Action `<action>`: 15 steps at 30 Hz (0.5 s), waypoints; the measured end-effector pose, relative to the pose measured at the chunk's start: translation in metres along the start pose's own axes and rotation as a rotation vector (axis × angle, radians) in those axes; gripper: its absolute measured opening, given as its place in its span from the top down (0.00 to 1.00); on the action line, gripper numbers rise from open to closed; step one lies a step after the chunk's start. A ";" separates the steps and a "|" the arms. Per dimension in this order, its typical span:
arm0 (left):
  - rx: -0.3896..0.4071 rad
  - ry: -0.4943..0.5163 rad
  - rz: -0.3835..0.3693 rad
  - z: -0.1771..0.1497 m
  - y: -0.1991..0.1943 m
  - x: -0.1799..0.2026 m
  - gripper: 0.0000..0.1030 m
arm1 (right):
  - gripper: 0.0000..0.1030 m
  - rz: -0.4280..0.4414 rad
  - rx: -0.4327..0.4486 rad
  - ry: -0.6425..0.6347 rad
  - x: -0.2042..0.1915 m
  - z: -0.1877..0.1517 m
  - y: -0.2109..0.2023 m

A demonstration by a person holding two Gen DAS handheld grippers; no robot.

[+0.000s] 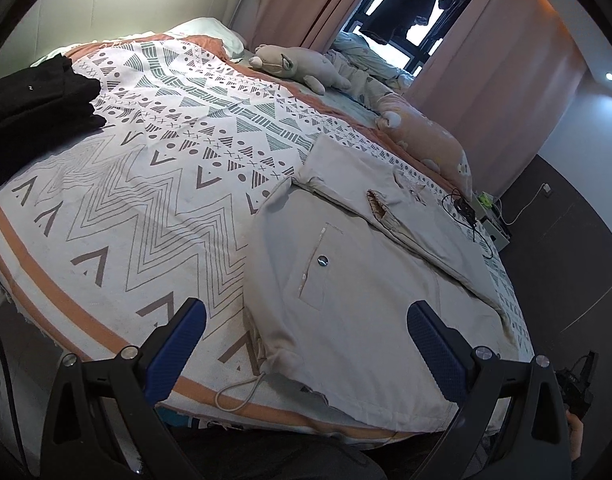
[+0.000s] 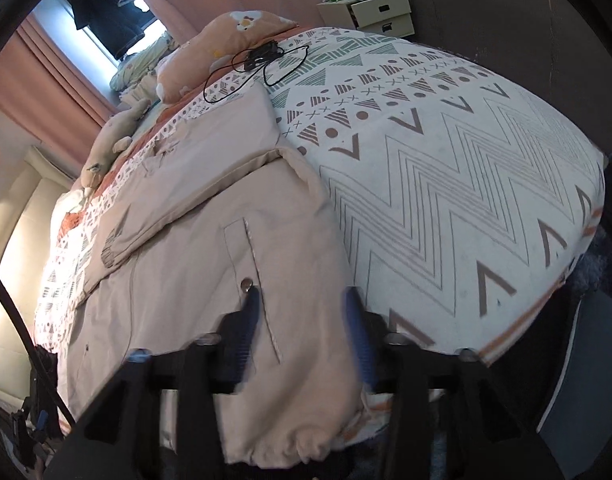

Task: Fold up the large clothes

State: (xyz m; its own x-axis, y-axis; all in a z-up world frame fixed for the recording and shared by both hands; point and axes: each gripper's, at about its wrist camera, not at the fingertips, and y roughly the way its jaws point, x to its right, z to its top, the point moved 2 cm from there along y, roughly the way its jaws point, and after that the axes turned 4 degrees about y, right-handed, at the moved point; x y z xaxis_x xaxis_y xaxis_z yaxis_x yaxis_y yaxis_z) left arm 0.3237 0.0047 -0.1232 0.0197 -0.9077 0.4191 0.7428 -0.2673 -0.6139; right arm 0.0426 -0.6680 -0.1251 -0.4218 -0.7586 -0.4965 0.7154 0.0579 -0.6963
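A large beige jacket (image 1: 358, 280) lies flat on the patterned bed cover (image 1: 153, 184), its hem at the near edge and a sleeve folded across its top. It has a snap pocket (image 1: 322, 261) and a drawstring loop (image 1: 233, 394). My left gripper (image 1: 306, 332) is open above the hem, holding nothing. In the right wrist view the jacket (image 2: 193, 272) fills the lower left. My right gripper (image 2: 301, 320) is open and blurred, its jaws apart over the jacket's pocket side near the hem.
A black garment (image 1: 33, 108) lies at the bed's far left. Plush toys (image 1: 301, 66) and an orange pillow (image 2: 221, 48) sit along the far side. A black cable (image 2: 257, 64) lies on the cover. A white bedside box (image 2: 370, 12) stands beyond the bed.
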 end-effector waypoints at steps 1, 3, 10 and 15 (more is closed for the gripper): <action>-0.004 -0.002 -0.005 -0.001 -0.001 -0.003 0.00 | 0.24 0.015 0.010 0.004 0.004 -0.005 -0.006; -0.013 0.000 -0.008 -0.002 -0.003 -0.008 0.00 | 0.24 0.035 0.023 0.020 0.013 -0.018 -0.015; -0.034 -0.025 -0.047 -0.014 -0.004 -0.027 0.16 | 0.24 0.098 0.052 0.079 0.044 -0.061 -0.029; -0.058 -0.059 -0.073 -0.028 0.006 -0.040 0.30 | 0.24 0.129 0.038 0.105 0.057 -0.083 -0.019</action>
State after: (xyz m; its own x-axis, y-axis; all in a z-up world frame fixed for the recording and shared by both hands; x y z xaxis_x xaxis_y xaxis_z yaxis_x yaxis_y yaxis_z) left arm 0.3090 0.0302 -0.1620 0.0078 -0.8652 0.5014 0.7037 -0.3515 -0.6175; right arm -0.0413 -0.6589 -0.1831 -0.3799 -0.6742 -0.6333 0.7871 0.1241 -0.6042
